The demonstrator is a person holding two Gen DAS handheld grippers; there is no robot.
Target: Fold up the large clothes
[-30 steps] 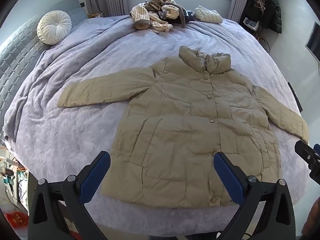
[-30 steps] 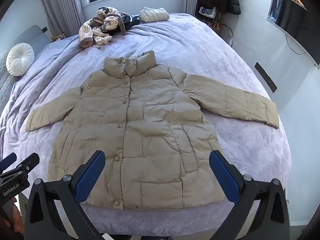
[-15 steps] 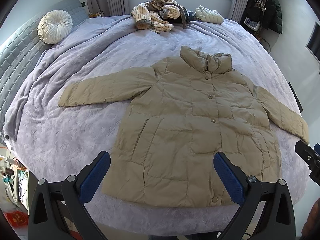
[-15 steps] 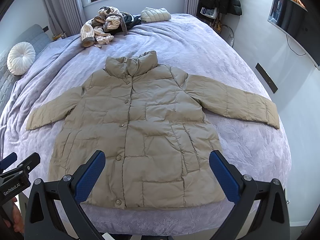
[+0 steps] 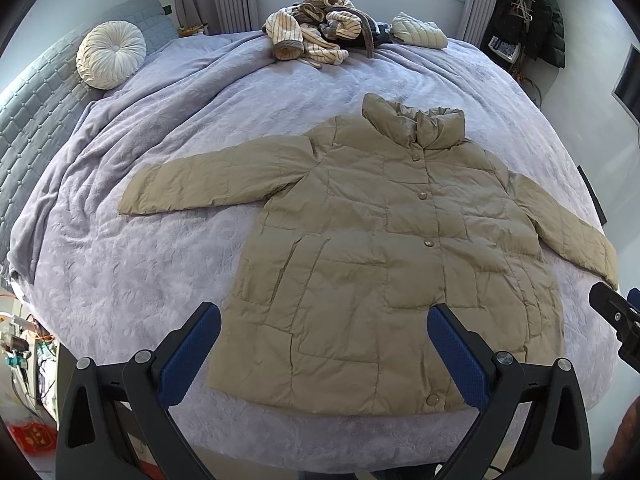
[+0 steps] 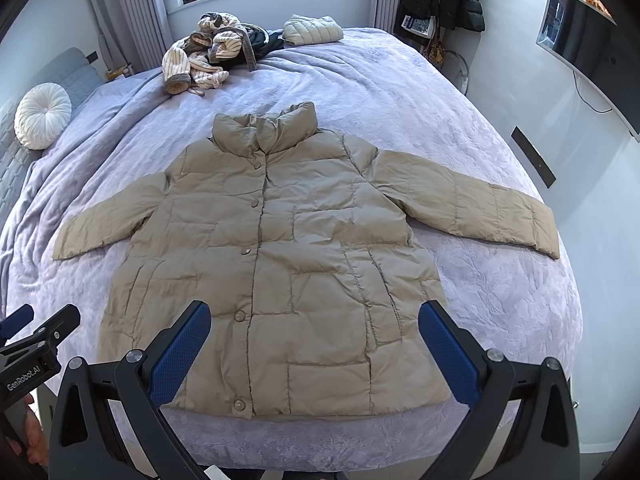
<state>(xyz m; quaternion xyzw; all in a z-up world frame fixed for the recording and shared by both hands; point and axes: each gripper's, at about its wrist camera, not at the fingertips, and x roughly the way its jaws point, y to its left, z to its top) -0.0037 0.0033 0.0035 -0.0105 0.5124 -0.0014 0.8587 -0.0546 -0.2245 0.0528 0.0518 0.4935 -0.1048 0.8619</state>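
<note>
Across the bed (image 5: 120, 280) the khaki padded jacket (image 5: 392, 264) lies flat, front up, buttoned, sleeves spread. Left claw (image 5: 324, 344) and right claw (image 6: 314, 340) hover spread wide above its hem, gripping nothing. Folding appears not yet begun; likely next, each claw takes a sleeve inward.

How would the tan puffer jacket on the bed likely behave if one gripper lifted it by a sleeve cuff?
The jacket would probably flop and drape, since it lies soft and creased on the bed. Its quilted, puffy panels suggest it is light for its size. The smooth shell looks somewhat slippery, so a cuff may slide in the gripper.
</note>
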